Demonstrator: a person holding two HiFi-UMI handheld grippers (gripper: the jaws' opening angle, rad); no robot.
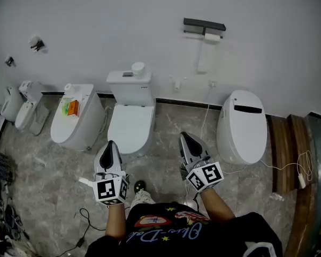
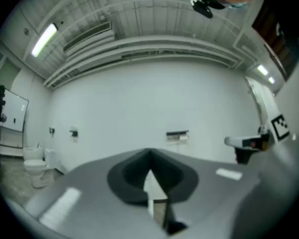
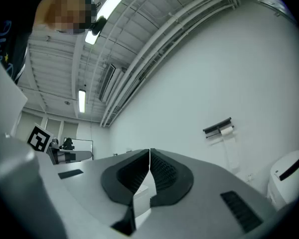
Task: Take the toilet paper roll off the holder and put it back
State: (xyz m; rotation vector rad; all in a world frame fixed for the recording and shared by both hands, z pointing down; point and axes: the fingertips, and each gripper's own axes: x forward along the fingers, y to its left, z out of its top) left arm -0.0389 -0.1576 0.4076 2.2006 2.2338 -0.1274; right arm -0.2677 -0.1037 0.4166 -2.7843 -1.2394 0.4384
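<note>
Below the wall holder [image 1: 204,27] and its toilet paper roll [image 1: 212,37], a row of toilets [image 1: 131,122] lines the wall, while left gripper [image 1: 110,144] and right gripper [image 1: 185,137] hover clenched, empty, over open floor [image 1: 166,159].

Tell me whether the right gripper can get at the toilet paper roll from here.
Probably not yet: the right gripper hangs far short of the toilet paper roll on the wall, jaws shut. The floor below it looks free.
</note>
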